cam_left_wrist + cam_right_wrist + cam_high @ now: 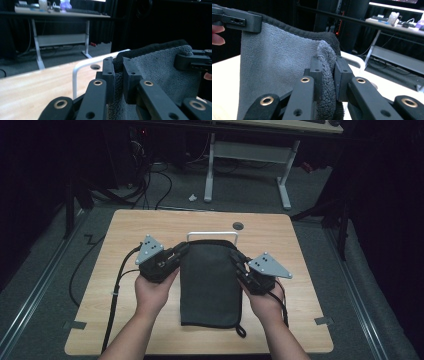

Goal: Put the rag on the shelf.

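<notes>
A dark grey towel [210, 285] hangs lengthwise down the middle of the wooden table [125, 225], its far end lifted by both grippers. My left gripper [181, 251] is shut on the towel's far left corner; in the left gripper view the grey pile [160, 67] is pinched between the black jaws [118, 77]. My right gripper [236, 257] is shut on the far right corner, where the fabric [279, 65] bunches between its jaws [328, 77]. A white metal rail [212, 235] stands just behind the raised edge.
A round grommet hole [238, 226] lies in the tabletop behind the rail. Cables [117, 285] trail from the left gripper toward the front left. A white-legged desk [250, 155] stands beyond the table on the grey floor.
</notes>
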A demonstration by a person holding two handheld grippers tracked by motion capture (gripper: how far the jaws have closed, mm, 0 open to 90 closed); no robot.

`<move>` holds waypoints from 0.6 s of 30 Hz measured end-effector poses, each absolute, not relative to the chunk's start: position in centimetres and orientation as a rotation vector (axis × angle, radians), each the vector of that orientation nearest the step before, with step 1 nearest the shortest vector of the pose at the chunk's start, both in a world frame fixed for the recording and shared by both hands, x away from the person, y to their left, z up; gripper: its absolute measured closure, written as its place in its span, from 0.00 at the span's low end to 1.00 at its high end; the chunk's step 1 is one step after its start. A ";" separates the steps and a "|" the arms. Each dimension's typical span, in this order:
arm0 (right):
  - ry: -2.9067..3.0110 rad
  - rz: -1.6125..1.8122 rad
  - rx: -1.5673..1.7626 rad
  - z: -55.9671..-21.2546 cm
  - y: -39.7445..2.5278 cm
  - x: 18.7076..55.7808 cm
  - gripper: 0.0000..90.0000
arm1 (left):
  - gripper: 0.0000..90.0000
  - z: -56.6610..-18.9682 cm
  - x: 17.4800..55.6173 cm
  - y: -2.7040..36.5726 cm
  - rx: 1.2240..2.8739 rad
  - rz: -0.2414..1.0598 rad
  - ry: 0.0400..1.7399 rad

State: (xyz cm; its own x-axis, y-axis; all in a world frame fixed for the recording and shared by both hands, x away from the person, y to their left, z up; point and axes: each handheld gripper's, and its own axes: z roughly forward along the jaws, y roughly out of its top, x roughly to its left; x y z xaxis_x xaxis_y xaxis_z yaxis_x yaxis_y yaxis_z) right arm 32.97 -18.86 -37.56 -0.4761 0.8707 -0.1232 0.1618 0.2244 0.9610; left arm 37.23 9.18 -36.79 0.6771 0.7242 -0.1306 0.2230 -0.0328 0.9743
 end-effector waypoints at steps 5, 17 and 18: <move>1.769 1.296 0.934 -35.9 -18.9 33.2 0.89 | 0.91 -35.1 37.5 9.1 1.575 0.503 0.768; 1.702 1.325 0.904 -32.5 -19.3 33.6 0.89 | 0.91 -31.4 38.0 8.7 1.540 0.557 0.716; 1.698 1.327 0.895 -32.2 -19.3 33.7 0.89 | 0.91 -31.1 38.1 8.6 1.539 0.562 0.710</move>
